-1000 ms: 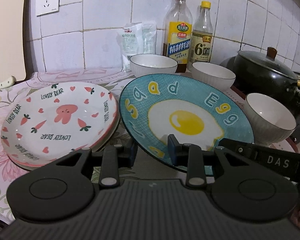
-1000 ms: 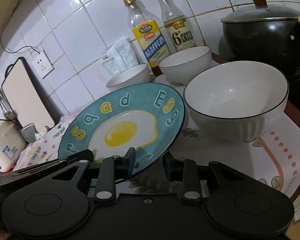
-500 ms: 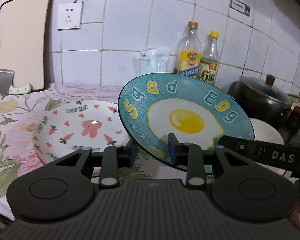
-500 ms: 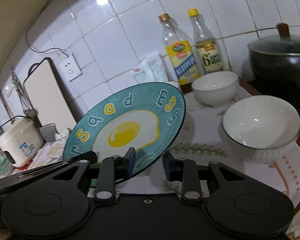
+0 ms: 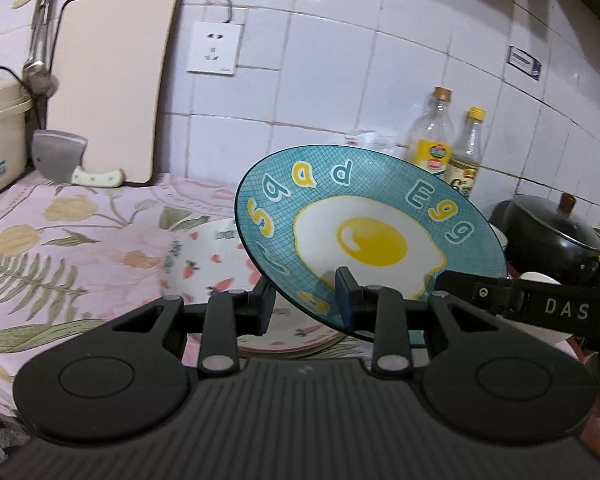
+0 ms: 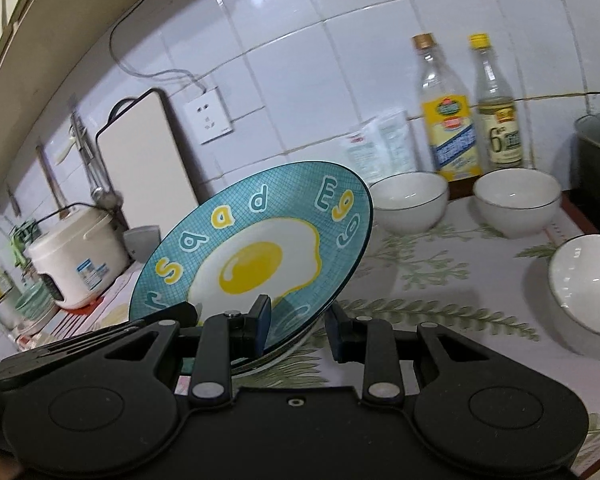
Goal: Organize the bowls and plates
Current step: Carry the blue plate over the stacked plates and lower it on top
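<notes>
Egg plate (image 5: 364, 240) lifted off counter, now above pink plate (image 5: 220, 264).

Cutting board (image 5: 108, 80) upright vs tiled wall, cleaver (image 5: 66, 160) at its foot. Wall socket (image 5: 216, 48) w/ cable above. Rice cooker (image 6: 76, 256) far left. Two bottles (image 6: 472, 116) side by side at wall. Black lidded pot (image 5: 548, 232) at right. Floral cloth (image 5: 60, 240) over counter.

Egg plate (image 5: 370, 240) above plate stack (image 5: 228, 280)
</notes>
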Motion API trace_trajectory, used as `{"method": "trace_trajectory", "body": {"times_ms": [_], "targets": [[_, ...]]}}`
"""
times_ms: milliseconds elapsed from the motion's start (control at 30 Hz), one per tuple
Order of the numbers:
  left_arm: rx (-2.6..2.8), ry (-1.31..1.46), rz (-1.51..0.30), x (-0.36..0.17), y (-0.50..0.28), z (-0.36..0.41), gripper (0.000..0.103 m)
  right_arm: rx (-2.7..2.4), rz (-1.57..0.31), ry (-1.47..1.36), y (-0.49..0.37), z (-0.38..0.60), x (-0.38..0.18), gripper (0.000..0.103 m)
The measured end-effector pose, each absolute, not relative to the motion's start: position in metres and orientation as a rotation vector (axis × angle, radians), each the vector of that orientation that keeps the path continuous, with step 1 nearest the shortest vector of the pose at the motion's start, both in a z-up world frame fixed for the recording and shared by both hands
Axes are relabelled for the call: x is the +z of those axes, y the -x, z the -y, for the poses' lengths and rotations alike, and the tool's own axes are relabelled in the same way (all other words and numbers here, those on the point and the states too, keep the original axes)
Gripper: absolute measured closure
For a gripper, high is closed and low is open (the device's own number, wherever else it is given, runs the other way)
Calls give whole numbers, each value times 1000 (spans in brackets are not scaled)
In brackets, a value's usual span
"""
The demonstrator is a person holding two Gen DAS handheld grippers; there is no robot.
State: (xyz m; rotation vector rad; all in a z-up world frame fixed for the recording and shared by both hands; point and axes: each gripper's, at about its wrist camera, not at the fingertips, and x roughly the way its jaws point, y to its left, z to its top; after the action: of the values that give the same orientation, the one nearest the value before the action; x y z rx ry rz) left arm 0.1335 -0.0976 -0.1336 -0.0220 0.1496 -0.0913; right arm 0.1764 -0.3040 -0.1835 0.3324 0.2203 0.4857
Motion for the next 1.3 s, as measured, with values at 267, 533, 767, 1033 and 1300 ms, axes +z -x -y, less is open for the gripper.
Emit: {"method": "trace_trajectory", "body": {"times_ms": [267,533,767,1033,1300], "targets": [[-81,90,-190,-141,-153,65,73,515,-266,-330,-198,277,-183,69],[-79,101,-254,-144,-182,46,73,525,-330,-319,-228,258,-185,69],[-85,137,-299,-147,-195,35,73,525,-353,-309,-239,249,-184,68],[-51,120,-299,-149,-198,38,73,516,-371,-301,-245,244,-186,69],[-46,124,-354,-141,-208,36,72,479,-366,-264,-245,236,-184,68]]}}
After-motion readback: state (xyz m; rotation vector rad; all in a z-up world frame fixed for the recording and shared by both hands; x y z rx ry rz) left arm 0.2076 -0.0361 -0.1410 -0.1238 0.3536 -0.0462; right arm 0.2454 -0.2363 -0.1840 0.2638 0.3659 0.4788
